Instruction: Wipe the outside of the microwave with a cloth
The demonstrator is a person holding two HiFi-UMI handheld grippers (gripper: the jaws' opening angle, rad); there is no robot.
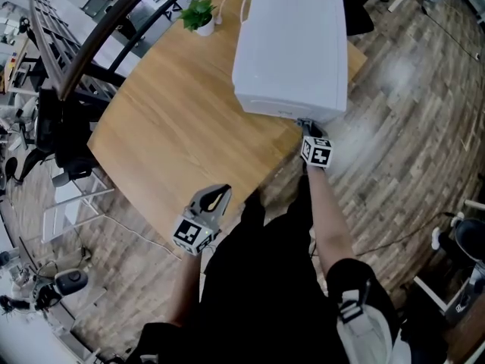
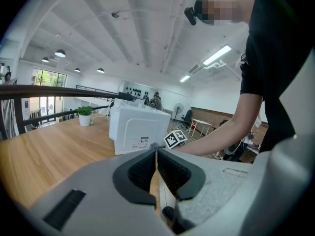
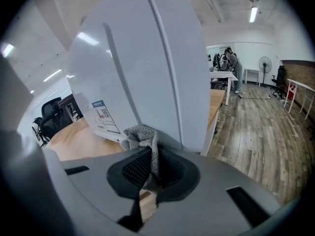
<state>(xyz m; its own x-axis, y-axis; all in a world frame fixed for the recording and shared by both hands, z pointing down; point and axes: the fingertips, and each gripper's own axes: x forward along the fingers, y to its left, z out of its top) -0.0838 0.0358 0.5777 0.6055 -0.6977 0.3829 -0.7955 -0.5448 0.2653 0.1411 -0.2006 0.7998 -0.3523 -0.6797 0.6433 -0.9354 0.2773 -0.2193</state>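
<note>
The white box-shaped microwave (image 1: 292, 48) sits at the far right corner of the light wooden table (image 1: 167, 139), its right side close to the table edge, with open plank floor (image 1: 402, 127) beyond. Its long axis runs away from me, and the labelled face points toward me. My right arm reaches straight forward. My right gripper (image 3: 150, 156) is clamped on a grey knitted cloth (image 3: 141, 135), which is pressed against that face's lower edge. My left gripper (image 2: 156, 154) is closed and empty, low over the table's near edge.
</note>
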